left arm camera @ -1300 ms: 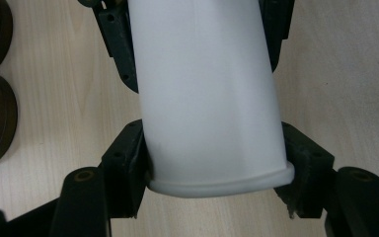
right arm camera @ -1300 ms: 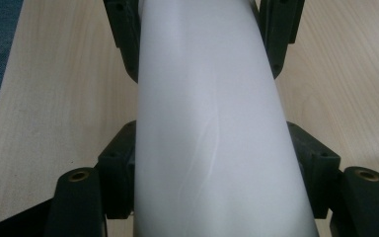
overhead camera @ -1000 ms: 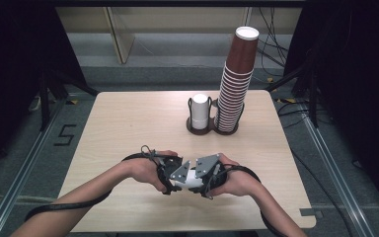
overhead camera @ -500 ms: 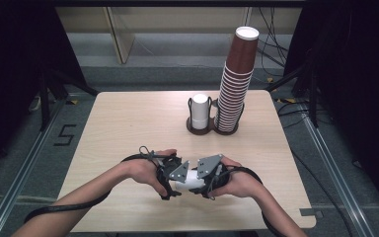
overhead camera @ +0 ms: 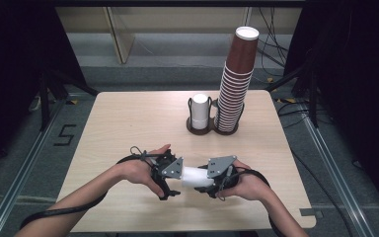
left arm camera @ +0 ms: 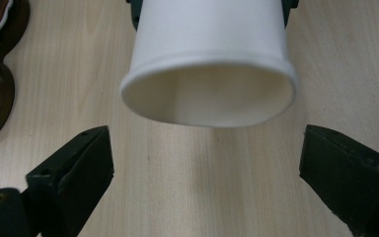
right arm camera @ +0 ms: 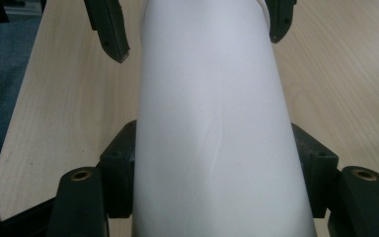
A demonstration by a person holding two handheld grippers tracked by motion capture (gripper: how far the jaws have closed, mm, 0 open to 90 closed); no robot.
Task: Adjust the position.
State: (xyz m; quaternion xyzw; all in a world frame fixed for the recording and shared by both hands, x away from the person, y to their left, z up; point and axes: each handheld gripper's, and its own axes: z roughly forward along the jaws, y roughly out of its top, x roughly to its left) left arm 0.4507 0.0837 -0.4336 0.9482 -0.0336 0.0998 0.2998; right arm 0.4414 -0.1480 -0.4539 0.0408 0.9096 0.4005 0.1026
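Note:
A white paper cup [overhead camera: 196, 177] lies level between my two grippers, just above the front of the table. My right gripper [right arm camera: 217, 168] is shut on its body, one pad pressing each side. My left gripper [left arm camera: 205, 182] faces the cup's open mouth [left arm camera: 212, 98]. Its jaws have just been opening and now stand wide, flanking the rim end without touching it. In the right gripper view the left gripper [right arm camera: 195, 27] shows at the top with gaps on both sides of the cup. From above, the left gripper [overhead camera: 172, 175] and right gripper [overhead camera: 213, 178] point at each other.
At the back of the wooden table [overhead camera: 128, 123] a dark two-ring holder [overhead camera: 197, 130] carries a short stack of white cups [overhead camera: 200, 111] and a tall stack of brown cups [overhead camera: 234, 84]. Cables trail from both grippers off the front edge.
The left gripper's jaws have spread apart off the cup's rim end. More of the white cup shows between the two grippers. The right gripper keeps its grip.

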